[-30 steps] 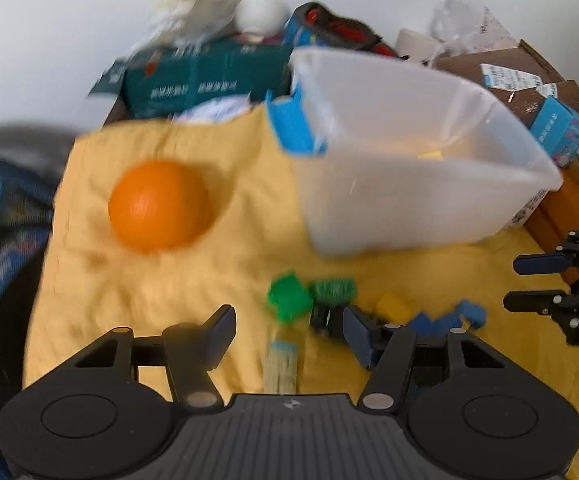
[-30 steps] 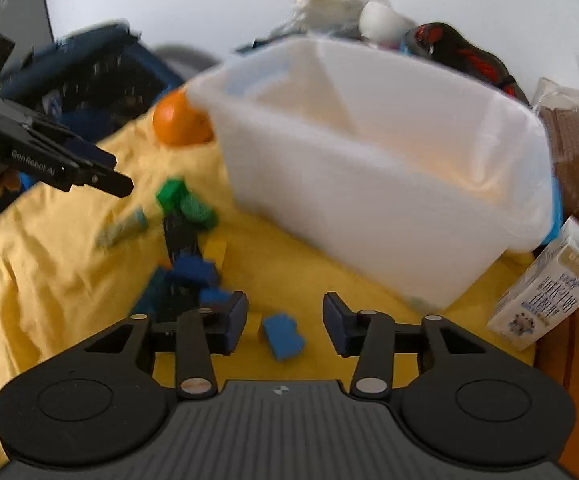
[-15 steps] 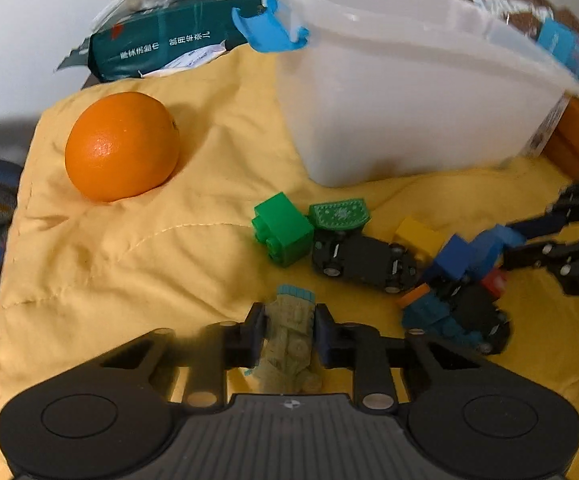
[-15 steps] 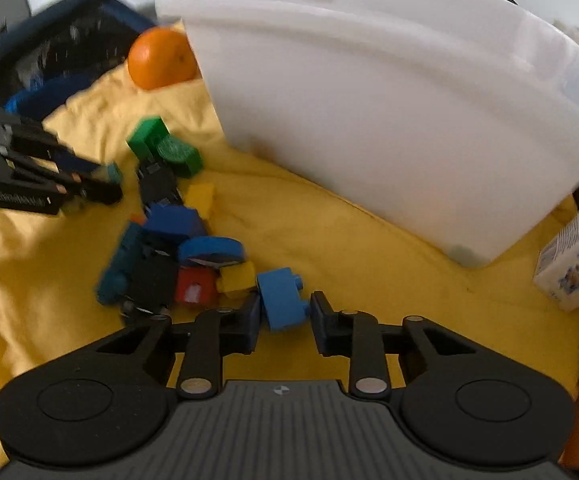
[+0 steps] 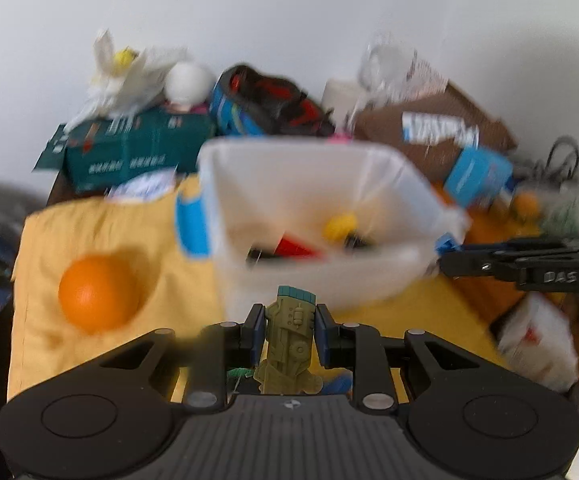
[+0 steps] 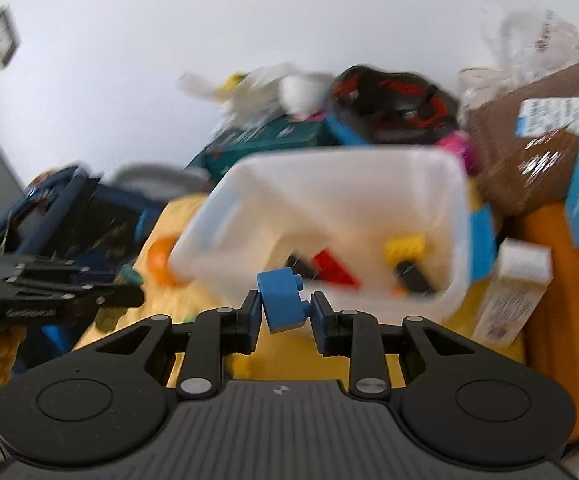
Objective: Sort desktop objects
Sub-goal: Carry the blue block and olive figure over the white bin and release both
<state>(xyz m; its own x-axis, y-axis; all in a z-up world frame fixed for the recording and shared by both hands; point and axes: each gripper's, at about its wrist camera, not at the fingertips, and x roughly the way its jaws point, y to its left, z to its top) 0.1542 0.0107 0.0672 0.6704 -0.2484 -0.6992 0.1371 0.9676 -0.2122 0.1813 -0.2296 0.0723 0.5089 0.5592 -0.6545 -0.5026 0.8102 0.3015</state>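
Both grippers are loaded and up off the yellow cloth (image 5: pixel 101 360)! Nearest us, the left gripper (image 5: pixel 285 334) has its jaws pinched narrow on an olive-green toy vehicle (image 5: pixel 289 336) with a teal end, standing nose-up between the pads. The right gripper (image 6: pixel 283 306) has its jaws clamped on a blue building brick (image 6: pixel 281 300), tilted a little, studs to the side. Just beyond both sits the translucent plastic bin (image 5: pixel 385 276), mouth open toward them. Inside, a yellow brick (image 6: pixel 403 249), a red piece (image 6: pixel 333 268) and something black, too blurred to name. So a few toys are sorted, two more are on their way, by my reckoning. On the cloth left of the bin, the orange (image 5: pixel 95 292) sits untouched. Under the left gripper I glimpse green and blue bits, so likely more to collect. Behind it all, against the wall, a clutter of boxes: a dark green carton (image 5: pixel 137 148), a brown cardboard box (image 5: pixel 429 128).
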